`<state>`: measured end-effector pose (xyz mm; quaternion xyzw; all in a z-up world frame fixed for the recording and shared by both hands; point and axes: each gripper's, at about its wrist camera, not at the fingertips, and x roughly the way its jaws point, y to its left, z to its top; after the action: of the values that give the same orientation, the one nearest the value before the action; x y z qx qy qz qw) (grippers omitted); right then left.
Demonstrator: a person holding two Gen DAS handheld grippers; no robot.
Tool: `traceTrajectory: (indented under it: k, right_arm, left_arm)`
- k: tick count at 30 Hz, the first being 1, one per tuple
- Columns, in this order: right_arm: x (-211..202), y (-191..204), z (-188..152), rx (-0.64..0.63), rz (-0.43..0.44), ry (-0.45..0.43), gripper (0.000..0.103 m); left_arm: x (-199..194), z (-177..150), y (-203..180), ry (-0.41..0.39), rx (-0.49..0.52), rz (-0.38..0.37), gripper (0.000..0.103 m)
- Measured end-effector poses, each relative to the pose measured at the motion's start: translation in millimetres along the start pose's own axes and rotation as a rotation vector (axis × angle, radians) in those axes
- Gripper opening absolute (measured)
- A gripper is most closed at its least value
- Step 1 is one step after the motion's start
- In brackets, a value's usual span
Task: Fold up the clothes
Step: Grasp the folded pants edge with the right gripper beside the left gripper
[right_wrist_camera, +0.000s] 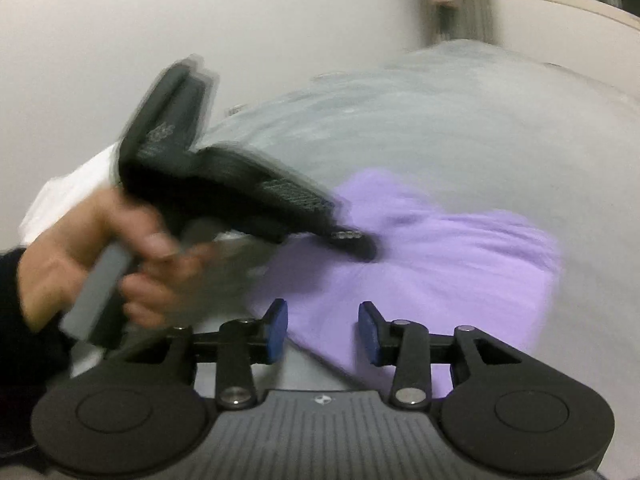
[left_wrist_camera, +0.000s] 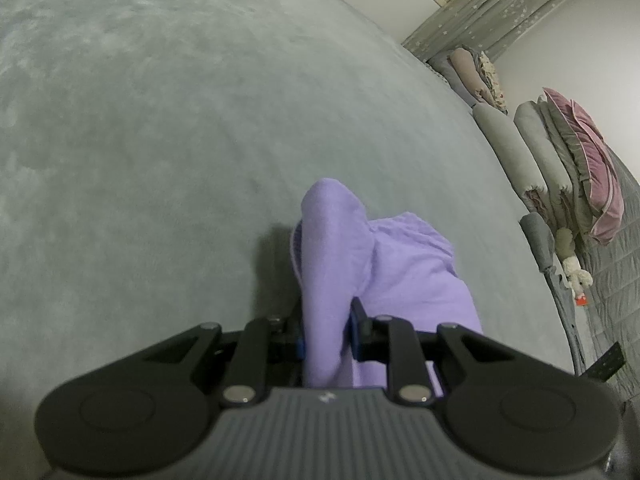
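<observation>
Your left gripper [left_wrist_camera: 328,332] pinches a raised fold of the purple garment [left_wrist_camera: 400,272] on the grey bedspread [left_wrist_camera: 160,140]. Your right gripper [right_wrist_camera: 323,330] hangs spread, pads clear, over the garment's near edge.

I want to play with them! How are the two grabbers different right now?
The left hand-held gripper is pinched shut on the soft purple fleece garment; the right hand-held gripper stands open, gripping nothing, cloth lying beneath. Both are black with blue pads.
</observation>
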<state>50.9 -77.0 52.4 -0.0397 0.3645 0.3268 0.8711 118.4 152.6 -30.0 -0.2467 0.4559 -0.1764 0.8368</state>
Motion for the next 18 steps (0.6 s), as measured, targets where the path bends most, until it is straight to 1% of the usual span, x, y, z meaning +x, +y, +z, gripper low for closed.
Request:
traceTrajectory:
  k: [3, 5, 8, 12, 15, 18]
  right_arm:
    - [-12.3, -40.0, -1.2, 0.131, -0.059, 0.005, 0.041]
    - [-9.3, -67.0, -1.1, 0.220, -0.071, 0.012, 0.042]
    - [-4.2, -100.6, -8.0, 0.351, -0.041, 0.004, 0.042]
    - [2.4, -114.7, -18.7, 0.429, 0.003, -0.008, 0.042]
    - [3.5, -125.2, -25.1, 0.517, 0.073, -0.046, 0.045]
    - [5.3, -128.2, -28.6, 0.541, 0.102, -0.065, 0.044]
  left_arm:
    - [-1.1, 0.3, -2.7, -0.003, -0.001, 0.002, 0.018]
    - [-2.0, -1.1, -4.9, -0.012, -0.005, 0.005, 0.017]
    - [-3.6, -3.5, -3.9, -0.018, -0.002, 0.009, 0.017]
    - [-3.8, -2.7, -0.6, -0.013, -0.023, -0.004, 0.019]
    - [-2.6, -1.8, 0.7, -0.010, -0.024, -0.013, 0.020]
    - [-1.8, -1.4, 3.5, -0.008, -0.041, -0.026, 0.020]
